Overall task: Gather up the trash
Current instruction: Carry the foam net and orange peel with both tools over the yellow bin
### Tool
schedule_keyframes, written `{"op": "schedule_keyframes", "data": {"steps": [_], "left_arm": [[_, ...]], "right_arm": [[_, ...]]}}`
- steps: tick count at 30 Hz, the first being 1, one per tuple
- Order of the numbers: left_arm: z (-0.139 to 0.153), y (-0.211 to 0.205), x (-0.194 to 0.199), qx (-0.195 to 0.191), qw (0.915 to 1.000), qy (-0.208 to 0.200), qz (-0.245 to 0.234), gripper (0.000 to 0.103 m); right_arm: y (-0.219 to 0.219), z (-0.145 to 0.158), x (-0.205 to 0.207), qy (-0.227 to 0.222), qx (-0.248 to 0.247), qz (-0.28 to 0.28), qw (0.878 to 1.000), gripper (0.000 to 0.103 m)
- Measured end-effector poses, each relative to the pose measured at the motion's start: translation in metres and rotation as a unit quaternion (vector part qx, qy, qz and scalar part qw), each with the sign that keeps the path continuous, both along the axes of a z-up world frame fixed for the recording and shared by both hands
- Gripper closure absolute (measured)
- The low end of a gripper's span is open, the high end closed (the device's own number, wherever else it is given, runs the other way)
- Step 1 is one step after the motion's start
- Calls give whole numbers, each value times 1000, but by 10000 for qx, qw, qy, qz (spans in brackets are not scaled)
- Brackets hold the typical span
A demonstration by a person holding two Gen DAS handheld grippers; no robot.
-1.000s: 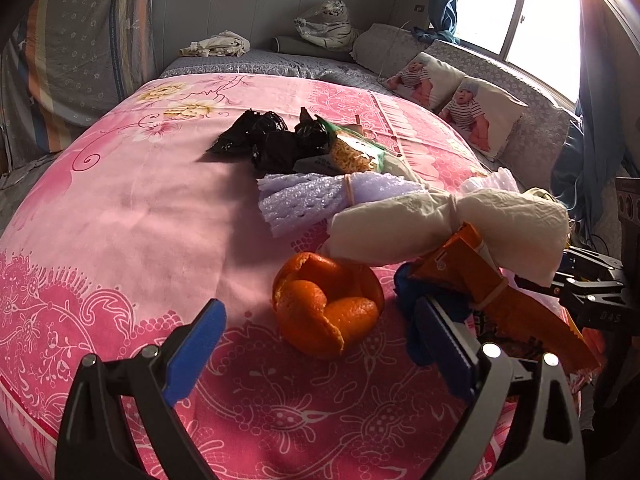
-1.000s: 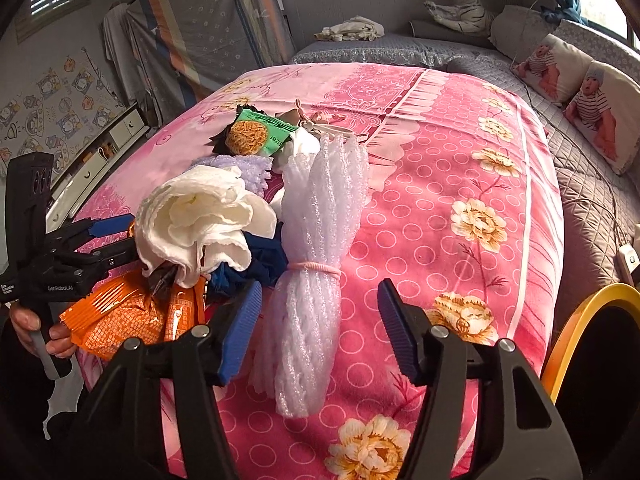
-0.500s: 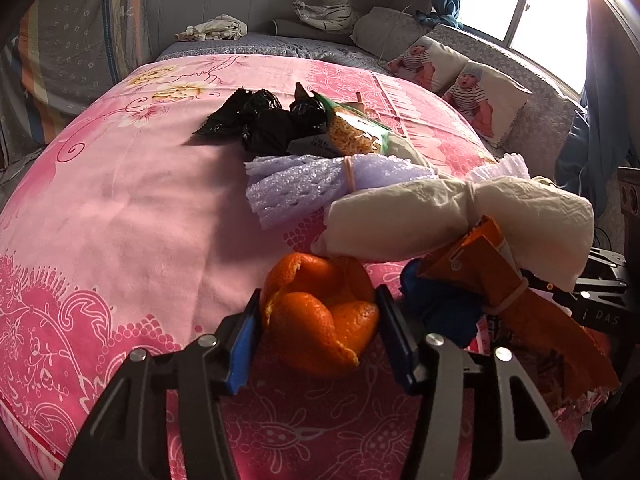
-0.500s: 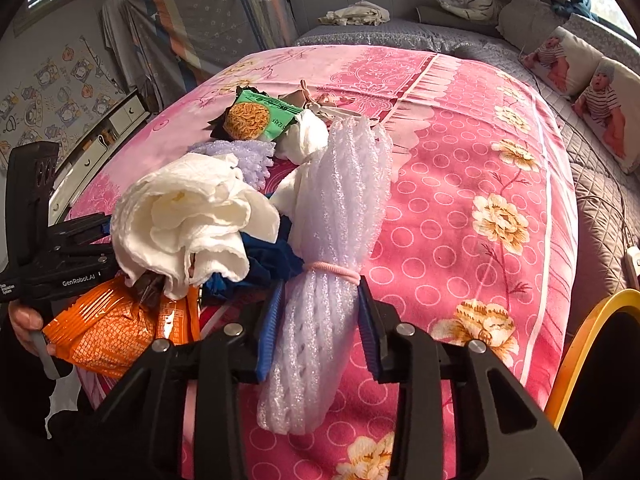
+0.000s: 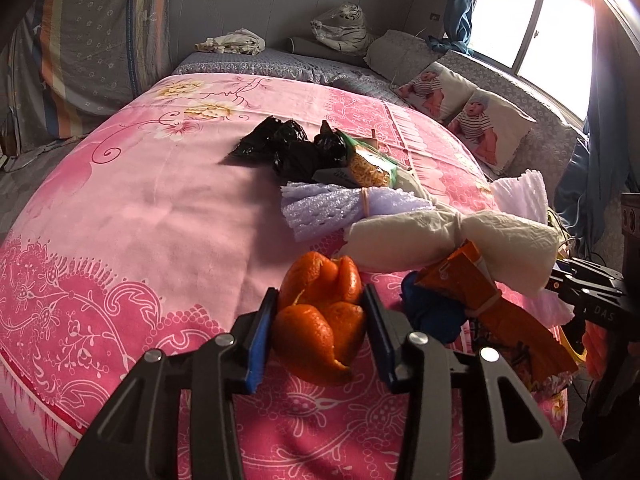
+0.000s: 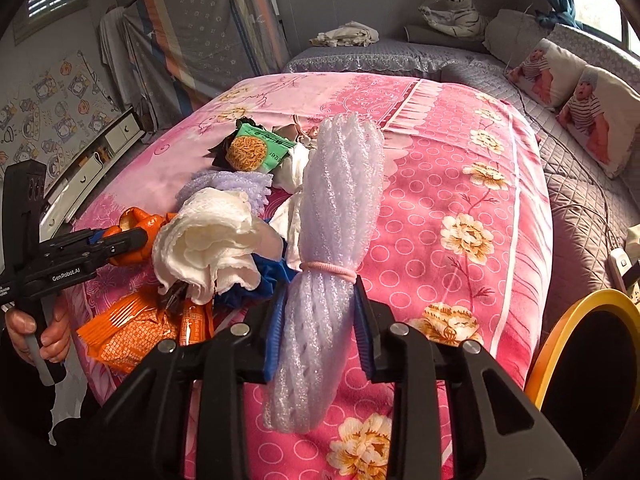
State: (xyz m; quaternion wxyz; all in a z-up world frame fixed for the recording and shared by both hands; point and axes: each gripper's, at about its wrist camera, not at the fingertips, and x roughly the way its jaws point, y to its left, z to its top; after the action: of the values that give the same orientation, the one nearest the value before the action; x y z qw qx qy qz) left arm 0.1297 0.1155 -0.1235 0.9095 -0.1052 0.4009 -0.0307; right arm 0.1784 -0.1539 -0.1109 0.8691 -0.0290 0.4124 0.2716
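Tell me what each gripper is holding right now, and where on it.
The left gripper pinches the orange peel across its middle. The right gripper clamps the white foam net bundle just below its pink band.

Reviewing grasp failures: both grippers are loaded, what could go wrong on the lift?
1. Left hand-held gripper squeezes loose orange peel; curled pieces may slip out or split.
2. Right hand-held gripper pinches the foam net bundle below its pink band; the long upper end could sag and drag the tissue wad.
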Motion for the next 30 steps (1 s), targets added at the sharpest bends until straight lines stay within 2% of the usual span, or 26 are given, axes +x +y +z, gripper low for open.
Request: {"op": "schedule_keyframes", "data": {"steps": [12,20,30], "left_arm": [[32,1,-19,0,9991,-421,87,63],[58,-19,-28,89,9972,-733,-92,63],[74,-53,-23,138,9952,-858,-447,63]], "right_arm": [[-23,33,-24,-380,265,-192,9987,74],[-40,52,-38,-613,386,-352,9967,74],[-72,61,-45,-767,377,-657,9942,74]]}}
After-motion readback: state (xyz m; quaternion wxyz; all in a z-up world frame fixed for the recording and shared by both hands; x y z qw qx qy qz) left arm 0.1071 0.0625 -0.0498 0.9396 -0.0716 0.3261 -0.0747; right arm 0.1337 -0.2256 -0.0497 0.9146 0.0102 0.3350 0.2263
